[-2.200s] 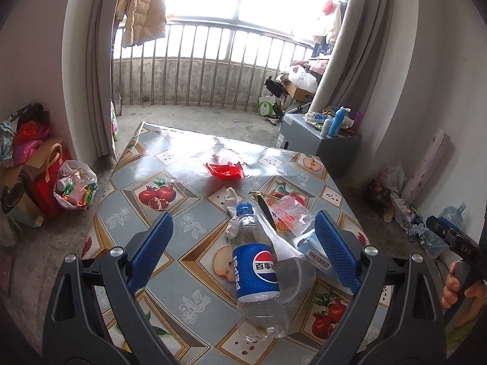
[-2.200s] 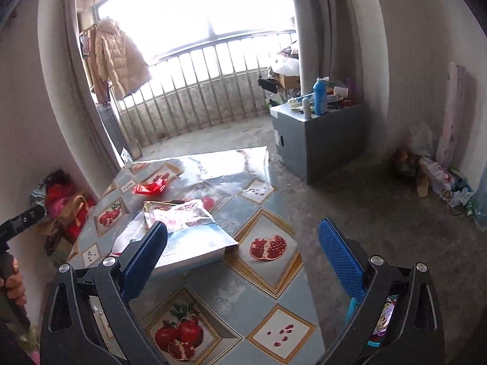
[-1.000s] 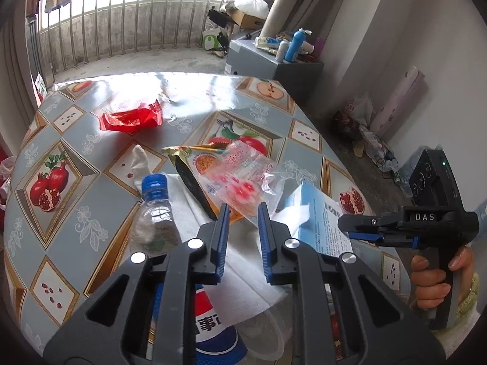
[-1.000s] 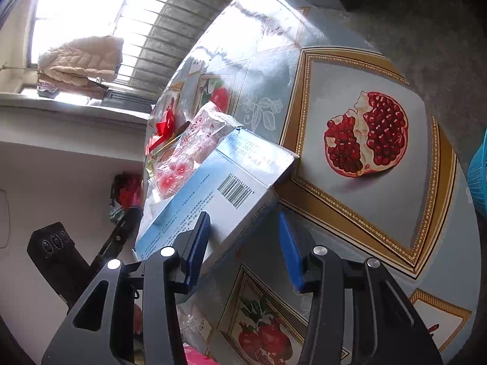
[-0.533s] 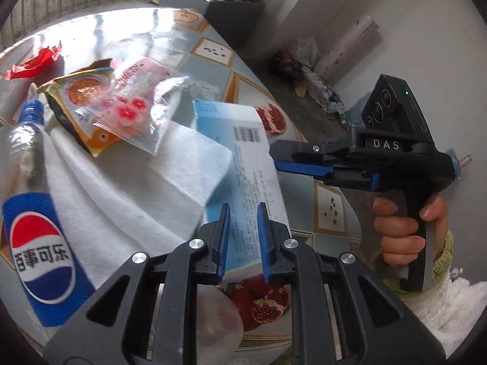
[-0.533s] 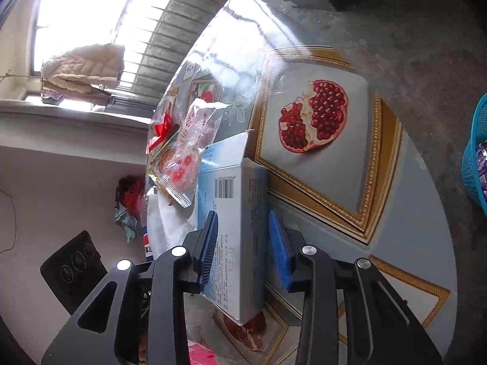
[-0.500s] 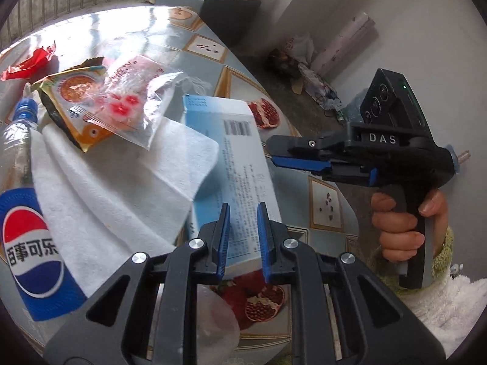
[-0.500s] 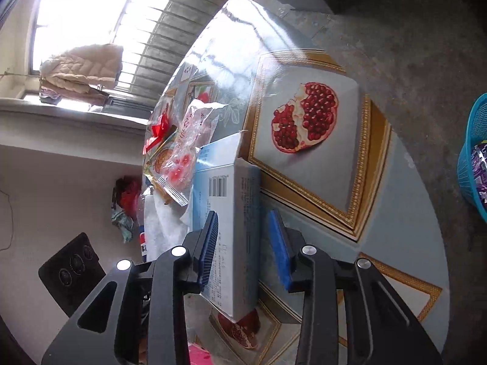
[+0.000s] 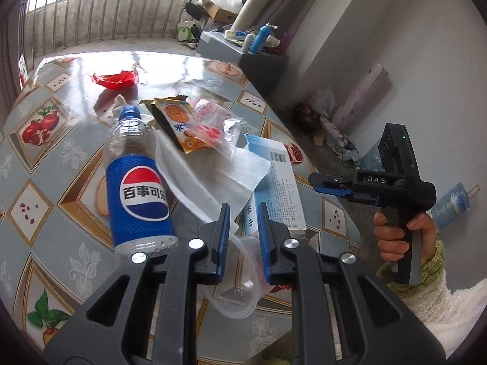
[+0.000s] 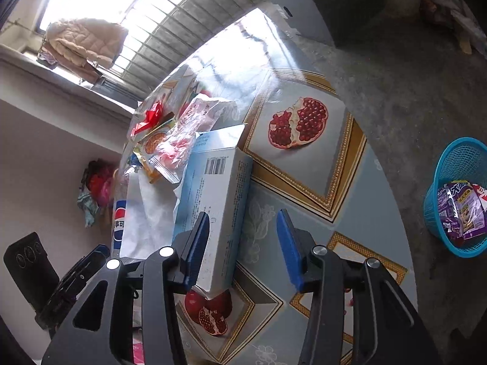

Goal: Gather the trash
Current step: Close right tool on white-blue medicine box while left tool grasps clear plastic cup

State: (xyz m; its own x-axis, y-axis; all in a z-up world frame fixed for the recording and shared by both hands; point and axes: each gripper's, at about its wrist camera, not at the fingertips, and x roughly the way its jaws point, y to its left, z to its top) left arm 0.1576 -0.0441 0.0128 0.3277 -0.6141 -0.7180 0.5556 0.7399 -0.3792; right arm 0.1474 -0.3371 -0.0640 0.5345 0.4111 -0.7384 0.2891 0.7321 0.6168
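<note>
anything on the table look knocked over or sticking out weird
Yes. The Pepsi bottle lies on its side rather than upright, a white tissue draped against it. The blue-and-white carton has one end poking past the table edge, so it could tip off.

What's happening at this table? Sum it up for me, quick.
A person clears trash from the table with two hand-held grippers. The right gripper straddles the end of the blue-and-white box; its jaws have just been opening, one pad clear of it. The left gripper seems to pinch a clear plastic cup. The Pepsi bottle and wrappers lie on the table; a blue basket stands on the floor.
</note>
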